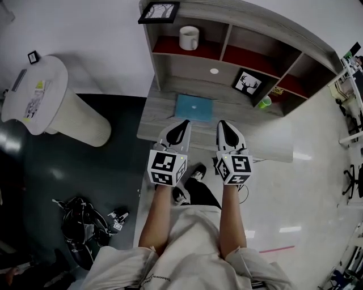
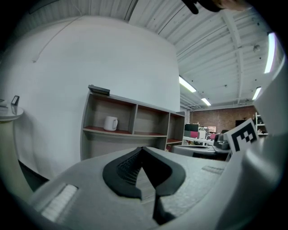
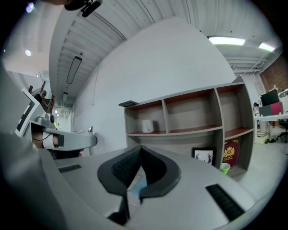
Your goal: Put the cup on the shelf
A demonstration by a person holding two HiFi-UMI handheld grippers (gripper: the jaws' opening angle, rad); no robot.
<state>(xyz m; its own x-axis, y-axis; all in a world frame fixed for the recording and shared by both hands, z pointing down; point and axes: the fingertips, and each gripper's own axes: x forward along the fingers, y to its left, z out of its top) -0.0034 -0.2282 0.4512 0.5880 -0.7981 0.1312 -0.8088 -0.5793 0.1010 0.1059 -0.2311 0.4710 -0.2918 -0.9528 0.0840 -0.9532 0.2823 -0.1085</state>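
Observation:
A white cup point(image 1: 189, 38) stands upright in the top left compartment of the grey shelf unit point(image 1: 227, 39); it also shows as the cup point(image 2: 110, 123) in the left gripper view and the cup point(image 3: 147, 126) in the right gripper view. A small green cup point(image 1: 264, 102) sits on the desk at the shelf's lower right and shows again as the green cup point(image 3: 225, 168). My left gripper point(image 1: 185, 122) and right gripper point(image 1: 222, 123) hover side by side over the desk's front edge. Both are shut and hold nothing: the left gripper point(image 2: 143, 148) and the right gripper point(image 3: 141, 147) each have their tips touching.
A blue pad point(image 1: 194, 107) lies on the desk point(image 1: 159, 119) just ahead of the grippers. A framed deer picture point(image 1: 247, 83) leans in the shelf's lower part, and another frame point(image 1: 159, 12) lies on top. A white round stand point(image 1: 39, 93) is at the left and a dark bag point(image 1: 85, 226) on the floor.

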